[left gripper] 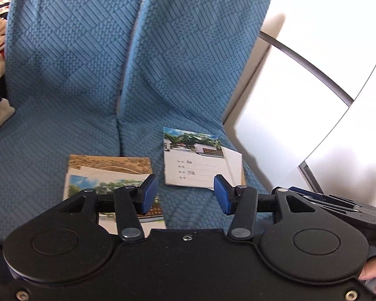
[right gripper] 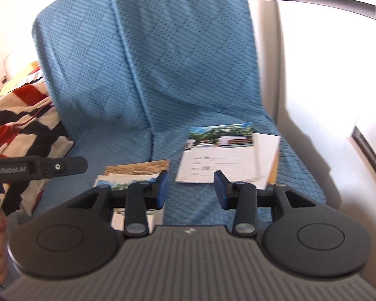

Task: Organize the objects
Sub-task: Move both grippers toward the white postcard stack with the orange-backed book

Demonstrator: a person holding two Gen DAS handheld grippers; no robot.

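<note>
Both the left gripper (left gripper: 185, 195) and right gripper (right gripper: 190, 190) have jaws parted, empty. Just beyond the jaws lie what look like notebooks (left gripper: 200, 161), on the blue seat (left gripper: 62, 138).

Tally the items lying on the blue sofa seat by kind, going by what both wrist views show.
Piles of photo-cover notebooks: 2, the left pile and the right pile
Notebooks showing in the left pile: at least 2, overlapping
Notebooks showing in the right pile: at least 2, overlapping
Striped cloth at the seat's left edge: 1
Total: at least 5 items
</note>
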